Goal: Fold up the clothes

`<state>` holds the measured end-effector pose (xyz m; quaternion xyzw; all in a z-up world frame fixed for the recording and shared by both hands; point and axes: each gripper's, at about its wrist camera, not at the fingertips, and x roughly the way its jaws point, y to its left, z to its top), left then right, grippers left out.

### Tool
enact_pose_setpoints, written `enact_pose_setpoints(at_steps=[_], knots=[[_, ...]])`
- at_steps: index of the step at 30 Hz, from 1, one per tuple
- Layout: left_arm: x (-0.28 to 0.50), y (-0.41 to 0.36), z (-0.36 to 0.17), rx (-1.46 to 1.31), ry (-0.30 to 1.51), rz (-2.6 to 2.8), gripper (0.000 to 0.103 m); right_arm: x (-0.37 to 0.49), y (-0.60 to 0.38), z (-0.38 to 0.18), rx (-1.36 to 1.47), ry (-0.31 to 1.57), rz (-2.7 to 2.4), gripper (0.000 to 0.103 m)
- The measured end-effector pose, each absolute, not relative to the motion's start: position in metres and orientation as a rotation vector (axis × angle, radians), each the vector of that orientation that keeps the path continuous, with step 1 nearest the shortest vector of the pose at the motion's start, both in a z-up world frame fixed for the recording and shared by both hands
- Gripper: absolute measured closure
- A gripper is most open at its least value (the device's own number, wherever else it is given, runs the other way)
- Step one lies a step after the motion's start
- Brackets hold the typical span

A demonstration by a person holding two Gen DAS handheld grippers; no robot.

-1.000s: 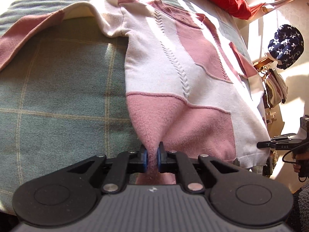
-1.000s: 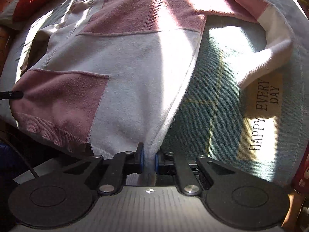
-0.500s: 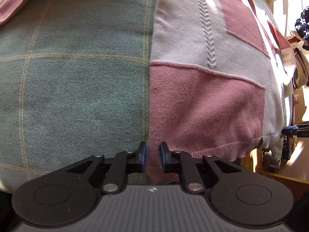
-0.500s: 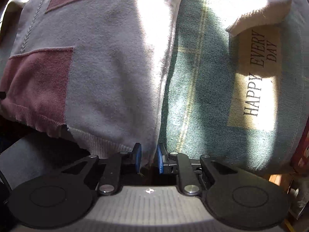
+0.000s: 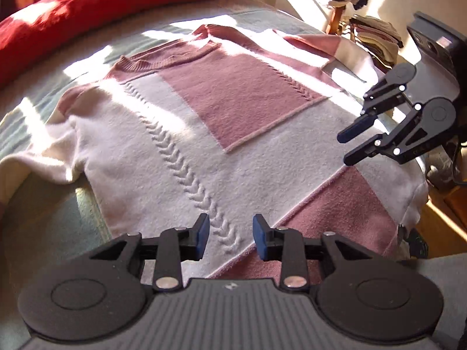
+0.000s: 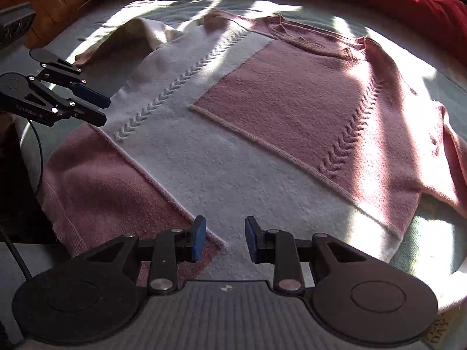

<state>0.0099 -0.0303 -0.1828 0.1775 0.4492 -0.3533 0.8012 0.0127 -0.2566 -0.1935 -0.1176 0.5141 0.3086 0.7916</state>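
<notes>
Where the pink-and-white patchwork knit sweater [image 5: 204,134] lies spread flat across the pale green plaid bedspread [image 5: 87,204], hem at the near edge, the left gripper [image 5: 230,236] and right gripper [image 6: 223,237] hover above it, jaws parted, holding nothing, a red pillow [image 5: 102,3] along the far edge.

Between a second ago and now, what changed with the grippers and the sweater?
Both let go: the left gripper and right gripper, earlier shut on the hem of the pink-and-white knit sweater, are open and lifted back. The sweater still lies spread on the green plaid blanket.
</notes>
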Motion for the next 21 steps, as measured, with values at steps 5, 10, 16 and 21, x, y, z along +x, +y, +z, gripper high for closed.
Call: enact_pose_setpoints(at_steps=[5,10,16,21], knots=[[-0.049,-0.050,-0.206,0.606,0.937,-0.915,0.069,-0.020,-0.219,-0.220,-0.525,0.992,0.788,0.058],[-0.090,-0.030,-0.211,0.524,1.129,-0.885,0.070,-0.059,-0.241,-0.221,-0.465,1.130,0.771,0.034],[-0.041,-0.032,-0.183,0.413,1.041,-0.840,0.063,-0.043,-0.253,-0.201,-0.365,1.157,0.707,0.033],[0.030,-0.035,-0.193,0.388,0.923,-0.729,0.056,0.029,-0.259,-0.191,-0.281,1.015,0.553,0.033]])
